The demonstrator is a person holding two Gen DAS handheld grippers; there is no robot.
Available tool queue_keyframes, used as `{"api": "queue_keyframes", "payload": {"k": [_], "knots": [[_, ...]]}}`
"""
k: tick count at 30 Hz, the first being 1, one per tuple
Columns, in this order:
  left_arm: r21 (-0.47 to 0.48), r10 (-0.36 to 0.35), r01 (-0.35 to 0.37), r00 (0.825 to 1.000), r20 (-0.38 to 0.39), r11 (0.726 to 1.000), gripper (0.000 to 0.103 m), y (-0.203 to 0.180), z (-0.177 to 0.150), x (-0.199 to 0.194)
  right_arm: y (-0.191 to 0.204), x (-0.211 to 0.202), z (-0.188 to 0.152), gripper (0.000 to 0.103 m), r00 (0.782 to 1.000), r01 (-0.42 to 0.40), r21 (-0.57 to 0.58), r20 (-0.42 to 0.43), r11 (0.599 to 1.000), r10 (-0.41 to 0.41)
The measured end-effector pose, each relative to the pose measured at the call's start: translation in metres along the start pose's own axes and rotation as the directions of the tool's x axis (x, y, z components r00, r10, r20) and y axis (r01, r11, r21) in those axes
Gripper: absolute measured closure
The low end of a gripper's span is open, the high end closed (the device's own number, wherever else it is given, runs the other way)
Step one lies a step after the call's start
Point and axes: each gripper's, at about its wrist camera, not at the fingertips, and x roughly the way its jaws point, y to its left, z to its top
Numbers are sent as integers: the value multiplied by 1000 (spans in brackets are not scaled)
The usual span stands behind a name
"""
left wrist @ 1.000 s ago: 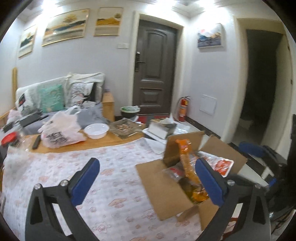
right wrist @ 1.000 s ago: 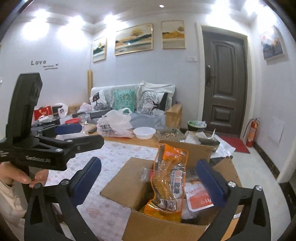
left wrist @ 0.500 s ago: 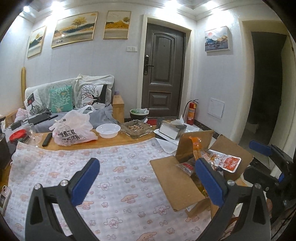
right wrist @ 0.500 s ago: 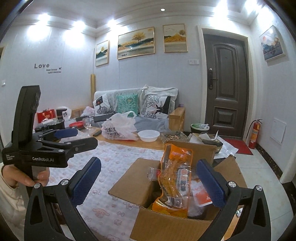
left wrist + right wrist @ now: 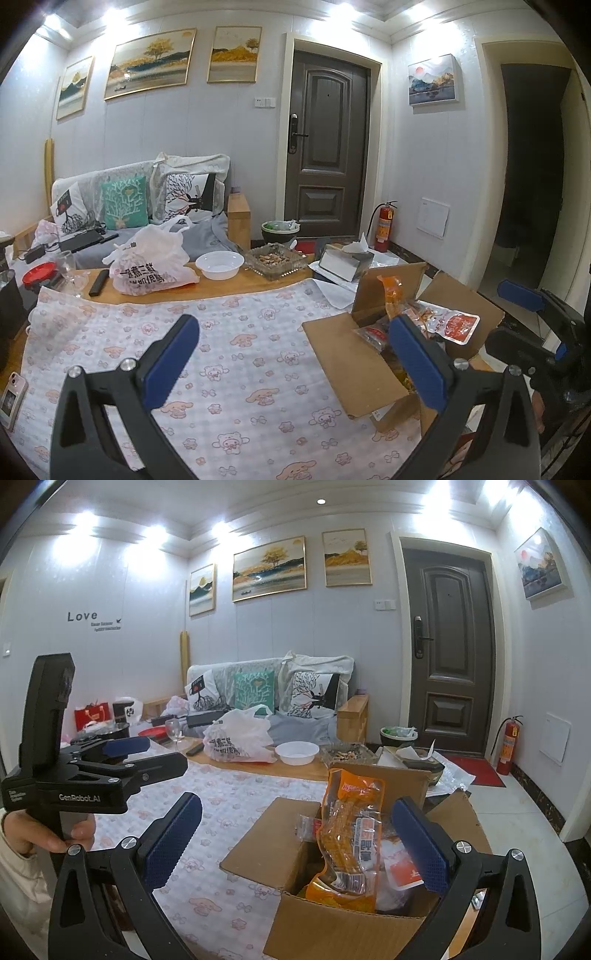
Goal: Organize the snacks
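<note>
Fingers (image 5: pixel 173 842) of both your grippers spread wide and empty, your right gripper (image 5: pixel 297 845) frames the orange snack packet (image 5: pixel 351 834) upright in the cardboard box (image 5: pixel 332 930) at six o'clock, while only your left gripper (image 5: pixel 291 362) shows the red packet (image 5: pixel 458 325) on its flap at three o'clock.

**A table under a cartoon-print cloth, crowded along its far edge**

The table (image 5: pixel 236 286) is wooden, most of it covered by a pale cloth (image 5: pixel 229 354) printed with small cartoon figures. Taking the white bowl (image 5: pixel 219 264) as landmark — it sits on the bare wood beyond the cloth. Just left of it lies a printed white plastic bag (image 5: pixel 151 267); further left, a black remote (image 5: pixel 99 283) and a stemmed glass (image 5: pixel 70 269). Right of the bowl stands a glass dish (image 5: pixel 275 260). Nearer than the bowl and to its right — at the table's right edge — rests an open cardboard box (image 5: pixel 351 363) on the cloth.
</note>
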Motion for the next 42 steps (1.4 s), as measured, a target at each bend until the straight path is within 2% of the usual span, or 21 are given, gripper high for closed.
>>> {"api": "queue_keyframes", "payload": {"k": [42], "knots": [[2, -13, 13, 1000, -20, 1000, 1, 3, -6, 0, 4, -4, 2, 0, 1000, 18, 19, -2, 1000, -18]]}}
